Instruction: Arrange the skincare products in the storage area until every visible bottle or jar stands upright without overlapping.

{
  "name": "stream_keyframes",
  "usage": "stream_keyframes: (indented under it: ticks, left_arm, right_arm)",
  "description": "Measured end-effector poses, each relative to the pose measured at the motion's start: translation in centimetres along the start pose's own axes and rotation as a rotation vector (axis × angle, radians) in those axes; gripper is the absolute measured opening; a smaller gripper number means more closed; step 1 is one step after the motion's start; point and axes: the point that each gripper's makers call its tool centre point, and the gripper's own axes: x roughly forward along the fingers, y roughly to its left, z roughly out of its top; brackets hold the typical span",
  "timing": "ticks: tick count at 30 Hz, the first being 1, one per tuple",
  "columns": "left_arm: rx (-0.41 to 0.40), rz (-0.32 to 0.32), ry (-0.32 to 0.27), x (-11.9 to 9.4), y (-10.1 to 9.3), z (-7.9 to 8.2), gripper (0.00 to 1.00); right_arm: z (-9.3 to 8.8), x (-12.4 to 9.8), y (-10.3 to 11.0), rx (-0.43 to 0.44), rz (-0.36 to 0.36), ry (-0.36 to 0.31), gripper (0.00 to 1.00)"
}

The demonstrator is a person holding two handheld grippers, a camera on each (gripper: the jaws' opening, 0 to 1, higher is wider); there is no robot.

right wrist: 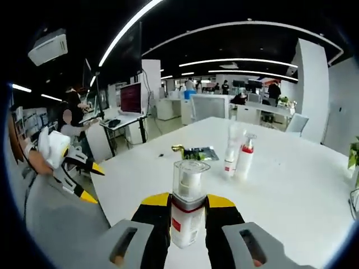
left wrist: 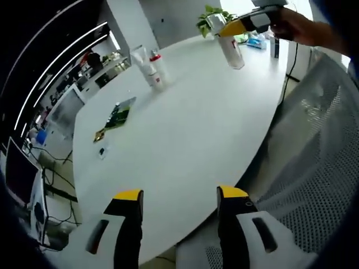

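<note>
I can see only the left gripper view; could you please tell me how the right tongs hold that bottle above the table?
Observer: The right tongs clamp the white plastic bottle with a clear cap at its red-labelled lower body.
Operator: Is anything under that cap?
Observer: A white pump head shows through it.
Operator: What lies beyond the table from there?
Observer: Office desks, one carrying a monitor with a reddish screen.

A: anyone able to read the label on the clear-capped bottle (right wrist: 188, 207)? its bottom is hidden between the right gripper (right wrist: 188, 208) jaws

B: nope, too blurry. the green flat thing (left wrist: 116, 116) on the white table (left wrist: 190, 129) is too small to identify too, and the mesh chair (left wrist: 317, 151) is cut off at the edge
</note>
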Motion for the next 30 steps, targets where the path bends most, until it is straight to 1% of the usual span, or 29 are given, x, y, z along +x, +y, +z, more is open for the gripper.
stream_keyframes:
  ticks: [7,11,17,23,30]
  left_arm:
    - [0.012,-0.002,0.007,0.1,-0.1,-0.2,0.48]
    - [0.015,-0.01,0.016,0.1,-0.2,-0.3,0.48]
    - [0.031,-0.034,0.023,0.3,-0.7,-0.5,0.47]
    - [0.027,-0.055,0.036,0.4,-0.8,-1.0,0.47]
    - [0.026,-0.077,0.041,0.5,-1.1,-1.2,0.47]
  right_arm:
    - [0.3,2.0,-1.9,-0.002,-0.007,-0.004,0.16]
    - [0.6,3.0,-2.3,0.006,-0.006,-0.006,0.16]
    - [1.2,4.9,-3.3,0.019,-0.008,-0.015,0.16]
    - [1.6,6.8,-4.3,0.026,-0.009,-0.012,0.16]
    - [1.5,8.9,-5.7,0.027,-0.013,0.003,0.16]
